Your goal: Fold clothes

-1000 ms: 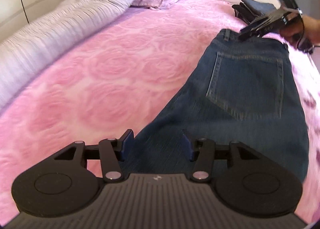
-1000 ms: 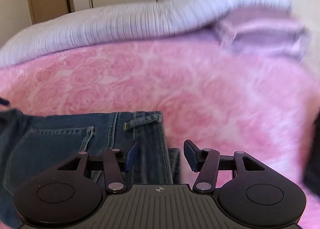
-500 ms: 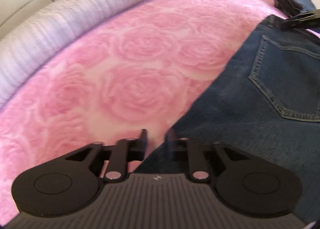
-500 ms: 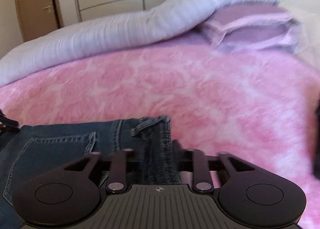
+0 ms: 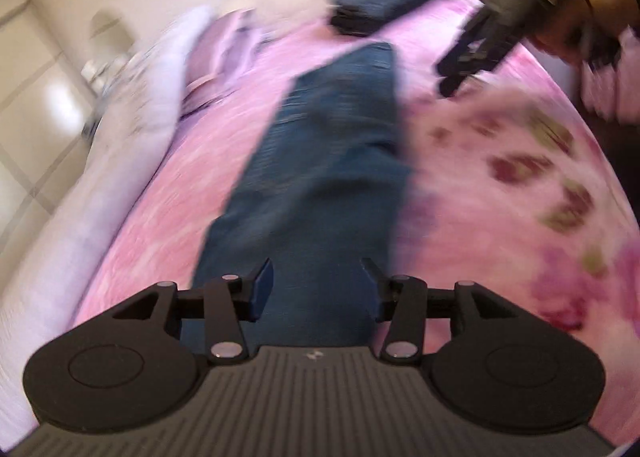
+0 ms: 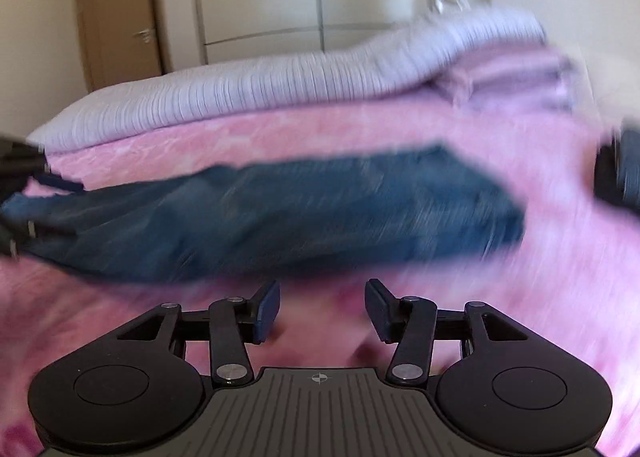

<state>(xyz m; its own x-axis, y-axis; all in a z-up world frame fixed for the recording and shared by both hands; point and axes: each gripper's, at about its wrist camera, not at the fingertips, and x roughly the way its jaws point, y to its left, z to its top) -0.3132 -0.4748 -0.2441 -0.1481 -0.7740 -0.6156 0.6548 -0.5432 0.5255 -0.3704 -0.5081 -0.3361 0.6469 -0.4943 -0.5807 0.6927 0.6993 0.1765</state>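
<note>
Both views were smeared by motion, so seams and pockets on the jeans (image 5: pixel 320 177) could not be made out. Your left tongs (image 5: pixel 316 289) stood wide, holding nothing, with the denim passing under the gap and running toward twelve o'clock. Your right tongs (image 6: pixel 322 311) were also spread wide and empty, over bare pink blanket (image 6: pixel 320 129), the jeans lying flat just past them at twelve. In the left view your right tongs (image 5: pixel 472 57) showed at one o'clock as a dark blur, hand cut off by the frame. A folded dark pile (image 5: pixel 384 5) sat beyond the jeans. The lilac duvet (image 6: pixel 280 85) lay along the far edge.
</note>
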